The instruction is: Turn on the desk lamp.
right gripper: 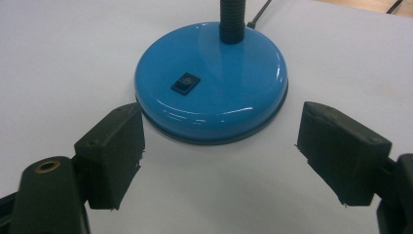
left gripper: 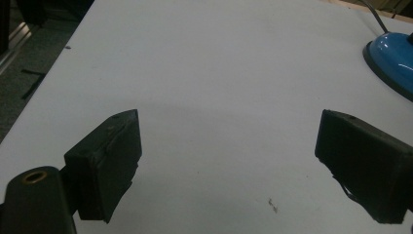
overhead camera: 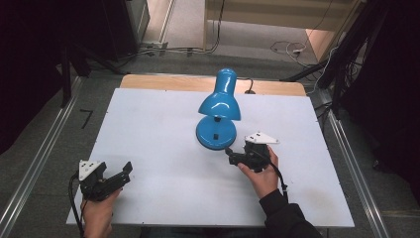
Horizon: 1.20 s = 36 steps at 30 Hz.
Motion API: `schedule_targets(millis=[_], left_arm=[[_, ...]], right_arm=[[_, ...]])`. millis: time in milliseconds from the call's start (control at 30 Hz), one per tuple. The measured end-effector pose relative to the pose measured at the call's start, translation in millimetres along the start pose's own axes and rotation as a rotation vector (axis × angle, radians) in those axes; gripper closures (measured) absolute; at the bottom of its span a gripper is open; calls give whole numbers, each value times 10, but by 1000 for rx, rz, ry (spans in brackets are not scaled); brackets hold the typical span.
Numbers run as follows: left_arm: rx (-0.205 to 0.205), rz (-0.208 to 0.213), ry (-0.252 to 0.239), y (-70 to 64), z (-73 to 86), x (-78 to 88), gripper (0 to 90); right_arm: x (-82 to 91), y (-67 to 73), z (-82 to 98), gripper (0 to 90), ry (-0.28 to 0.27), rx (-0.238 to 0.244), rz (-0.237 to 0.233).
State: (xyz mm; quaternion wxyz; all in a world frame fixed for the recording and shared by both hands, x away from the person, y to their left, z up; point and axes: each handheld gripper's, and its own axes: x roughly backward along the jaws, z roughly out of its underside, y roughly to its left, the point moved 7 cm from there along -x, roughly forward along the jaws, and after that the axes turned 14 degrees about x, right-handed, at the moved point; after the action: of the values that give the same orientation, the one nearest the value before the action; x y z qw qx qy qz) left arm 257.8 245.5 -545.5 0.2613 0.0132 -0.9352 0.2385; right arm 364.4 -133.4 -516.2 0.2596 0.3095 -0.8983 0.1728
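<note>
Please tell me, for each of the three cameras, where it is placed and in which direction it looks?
High view: above the person's side, looking forward and down at the white table; both hands, left gripper, right gripper.
Left gripper view: on the left gripper, facing bare table; open jaws.
Right gripper view: on the right gripper, facing the lamp base; open jaws.
All share the blue lamp.

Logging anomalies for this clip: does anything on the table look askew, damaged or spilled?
Nothing stands out. The blue lamp stands upright on its round base, its shade dipped forward over it. The table shows only faint specks. The right claw and left claw are open and apart from it.
</note>
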Motion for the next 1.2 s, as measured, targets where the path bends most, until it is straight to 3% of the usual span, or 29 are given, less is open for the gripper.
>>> schedule_targets(millis=[600, 900, 1067, 1200], left_arm=[[-1, 2, 0, -2, -1, -3, 104], [-1, 3, 0, 3, -4, -1, 104], [0, 6, -1, 1, -4, -4, 104], [-1, 5, 0, -1, -3, -5, 104]], right_arm=[[-124, 85, -62, 175, 2, 7, -7], [-203, 119, -113, 224, -8, 15, 2], [-228, 121, -139, 303, -17, 17, 19], [-252, 118, -154, 434, -28, 16, 18]])
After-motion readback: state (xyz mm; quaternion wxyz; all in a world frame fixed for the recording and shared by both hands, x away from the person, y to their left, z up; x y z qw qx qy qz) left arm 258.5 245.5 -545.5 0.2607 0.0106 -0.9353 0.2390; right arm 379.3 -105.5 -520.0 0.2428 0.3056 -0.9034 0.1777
